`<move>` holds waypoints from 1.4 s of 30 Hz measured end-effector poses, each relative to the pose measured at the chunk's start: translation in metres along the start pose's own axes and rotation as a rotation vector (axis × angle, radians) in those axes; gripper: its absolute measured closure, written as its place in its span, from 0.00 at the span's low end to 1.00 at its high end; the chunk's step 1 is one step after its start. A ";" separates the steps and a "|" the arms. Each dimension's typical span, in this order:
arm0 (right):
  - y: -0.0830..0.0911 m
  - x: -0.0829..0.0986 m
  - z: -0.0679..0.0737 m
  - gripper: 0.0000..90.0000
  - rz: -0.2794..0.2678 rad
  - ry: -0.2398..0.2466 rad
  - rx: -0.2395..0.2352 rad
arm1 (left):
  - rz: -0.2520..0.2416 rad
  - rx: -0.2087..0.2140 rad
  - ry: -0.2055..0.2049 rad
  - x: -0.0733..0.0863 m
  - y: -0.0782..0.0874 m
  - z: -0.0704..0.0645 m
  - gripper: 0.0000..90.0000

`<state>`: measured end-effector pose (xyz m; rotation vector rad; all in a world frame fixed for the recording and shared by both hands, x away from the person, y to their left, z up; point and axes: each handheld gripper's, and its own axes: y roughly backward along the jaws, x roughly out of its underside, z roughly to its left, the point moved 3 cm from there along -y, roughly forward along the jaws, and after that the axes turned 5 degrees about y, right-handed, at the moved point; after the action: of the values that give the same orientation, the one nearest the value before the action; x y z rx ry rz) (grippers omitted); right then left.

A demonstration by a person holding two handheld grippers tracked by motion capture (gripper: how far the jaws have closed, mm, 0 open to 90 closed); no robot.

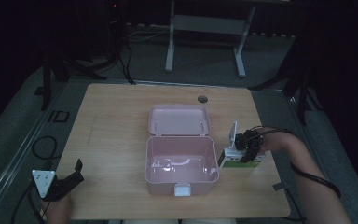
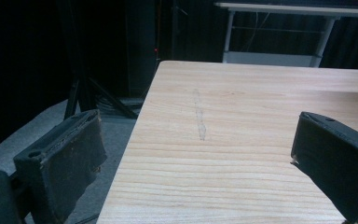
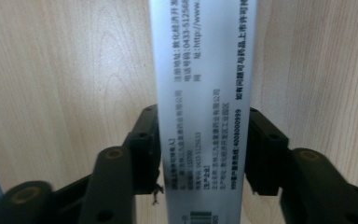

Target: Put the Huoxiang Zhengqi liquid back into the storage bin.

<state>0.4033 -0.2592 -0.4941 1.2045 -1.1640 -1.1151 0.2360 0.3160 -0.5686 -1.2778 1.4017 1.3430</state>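
Observation:
A pink plastic box [image 1: 181, 163] stands open in the middle of the wooden table [image 1: 116, 121], its lid [image 1: 179, 119] folded back. Right of it lies a white and green carton [image 1: 240, 160]. My right gripper [image 1: 248, 150] comes down on this carton from above. In the right gripper view the carton's white printed side [image 3: 200, 93] runs up between both jaws, which press against it. My left gripper [image 1: 72, 179] hovers at the table's front left corner, jaws wide apart, with bare wood between its black pads [image 2: 60, 163].
A round cable hole [image 1: 202, 99] sits near the table's far edge. Beyond the table stands a white metal frame [image 1: 205, 28] on a grey floor. Cables [image 1: 44, 144] lie on the floor to the left. Dark stands flank both sides.

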 end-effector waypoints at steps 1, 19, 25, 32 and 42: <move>-0.002 0.000 0.000 0.63 0.000 0.004 0.002 | -0.001 -0.001 0.000 0.000 0.000 0.000 0.03; 0.003 -0.002 0.006 0.69 0.004 0.024 -0.016 | 0.000 -0.003 -0.001 0.000 0.000 0.000 0.03; 0.012 -0.003 0.012 0.69 0.005 0.015 -0.035 | 0.000 -0.004 -0.002 0.000 0.000 0.000 0.03; 0.030 -0.005 0.022 0.69 -0.004 0.021 -0.020 | 0.000 -0.004 -0.001 0.000 0.000 0.000 0.03; 0.049 -0.002 0.037 0.69 0.003 0.030 -0.008 | 0.000 -0.005 0.000 0.000 0.000 0.000 0.03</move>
<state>0.3669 -0.2579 -0.4452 1.2095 -1.1372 -1.0952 0.2359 0.3159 -0.5686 -1.2815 1.3989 1.3475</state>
